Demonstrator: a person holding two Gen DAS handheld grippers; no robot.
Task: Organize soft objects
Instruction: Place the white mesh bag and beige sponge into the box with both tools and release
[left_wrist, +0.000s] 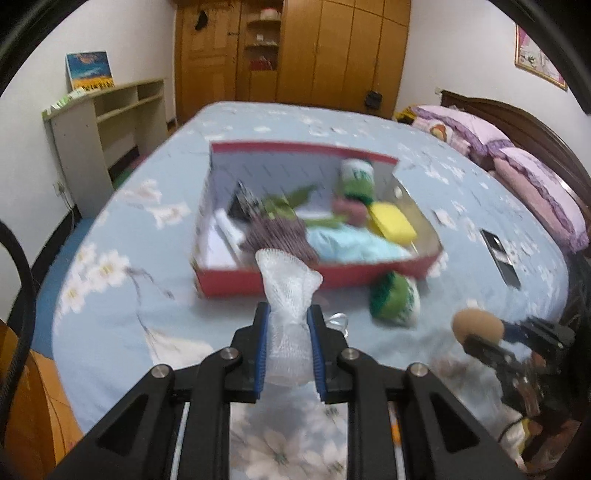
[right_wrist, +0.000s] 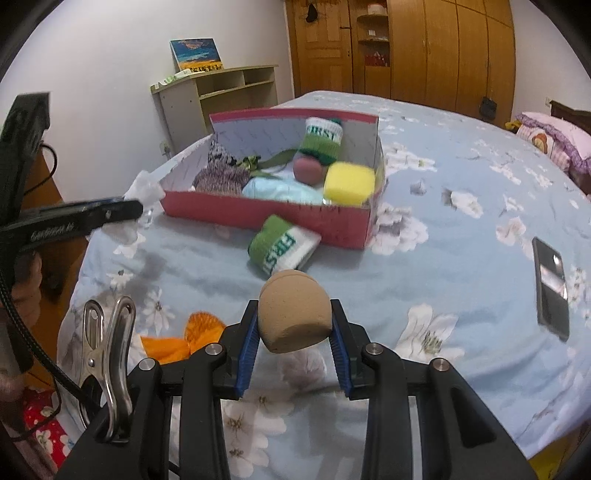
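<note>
left gripper (left_wrist: 288, 325) levelled at the red box (left_wrist: 317, 275), jaws clamped on white mesh puff (left_wrist: 288, 291); right gripper (right_wrist: 293, 325) alongside, pinching tan sponge (right_wrist: 293, 314).

We see a white mesh pouf (left_wrist: 290, 295) of open, rough netting between the left gripper (left_wrist: 287, 354)'s ribbed blue pads (left_wrist: 259, 354). The right gripper (right_wrist: 294, 345) pinches a tan sponge (right_wrist: 293, 310), matt and finely pored. Both grippers look like matt black plastic with bright metal pins. The box (right_wrist: 258, 212) is matt red cardboard (pale, printed paper inside). In it lie a porous yellow sponge (right_wrist: 349, 183) and a knitted purple cloth (right_wrist: 221, 177). The near sock (right_wrist: 282, 247) is ribbed knit. The sheet (right_wrist: 443, 258) is soft printed cotton. At near left a clip (right_wrist: 107, 354) is polished metal. The phone (right_wrist: 551, 284) is glossy; the far wardrobe (right_wrist: 424, 48) is varnished wood.
</note>
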